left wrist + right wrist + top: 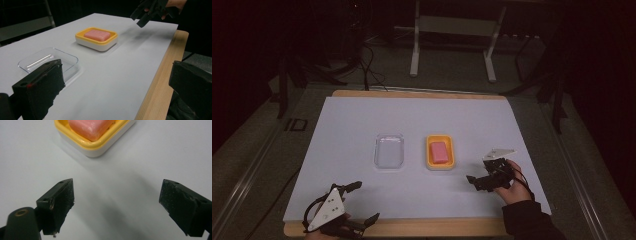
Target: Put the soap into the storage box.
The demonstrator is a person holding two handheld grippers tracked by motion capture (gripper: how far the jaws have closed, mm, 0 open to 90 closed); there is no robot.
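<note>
A pink soap bar (pixel 439 151) lies in a yellow-rimmed white dish (pixel 430 152) near the middle of the white mat (pixel 362 115). Left of it sits a clear plastic tray (pixel 389 151) with nothing in it. My right gripper (pixel 477 181) hovers open just right of the dish, held by a hand; in its own view the dish (pixel 95 145) and soap (pixel 90 127) lie ahead of the open gripper (pixel 117 188). My left gripper (pixel 366 201) is open at the near left edge, with the tray (pixel 42 57), the dish (pixel 100 45) and the soap (pixel 97 35) ahead of it.
The mat covers a wooden table whose bare edge (pixel 412 227) runs along the front. Beyond the table stand a white metal frame (pixel 414 55) and cables on a dark floor. The other gripper (pixel 147 12) shows far off in the left gripper view.
</note>
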